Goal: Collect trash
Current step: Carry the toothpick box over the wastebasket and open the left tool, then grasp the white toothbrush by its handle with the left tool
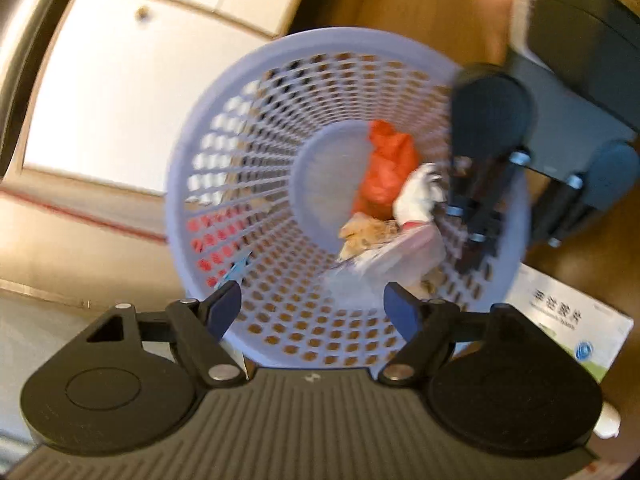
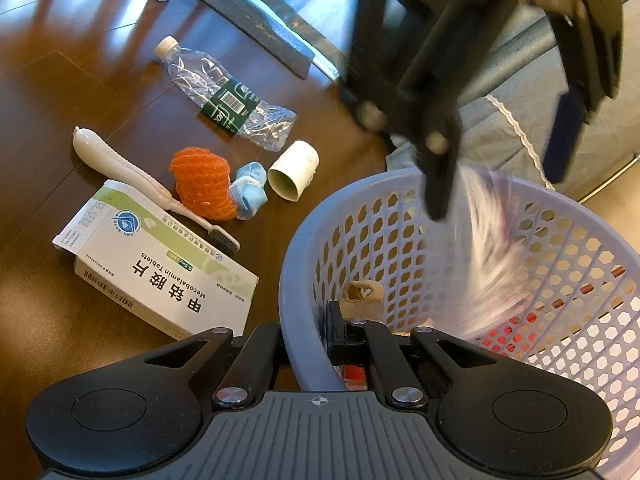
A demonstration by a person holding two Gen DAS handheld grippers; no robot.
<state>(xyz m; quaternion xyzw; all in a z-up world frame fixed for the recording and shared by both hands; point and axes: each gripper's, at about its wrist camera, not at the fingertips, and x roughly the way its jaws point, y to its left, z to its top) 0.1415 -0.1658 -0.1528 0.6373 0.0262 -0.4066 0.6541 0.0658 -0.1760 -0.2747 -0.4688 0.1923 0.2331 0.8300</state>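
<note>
Fingers: our left gripper stands wide open over the basket with nothing between its blue pads; our right gripper is closed tight on the basket's near rim, one finger outside the wall and one inside.

Basket: lilac, perforated, on the wood floor. We see in it an orange wad, a white scrap, tan bits and a pale wrapper. A blurred pale streak inside the rim is probably that wrapper falling, though the smear leaves us unsure.

Floor, still to collect, all left of the basket:
- pill box, just beside the wall
- crushed bottle, farthest off
- toothbrush, head touching the box
- orange net
- paper tube
- blue wad, against the net

Risks, as we judge them: if the rim grip slackens or tugs, the light basket could tip and spill. The net, wad and toothbrush lie tangled close, so one pinch may drag a neighbour. The bottle may squirt from the pads.
</note>
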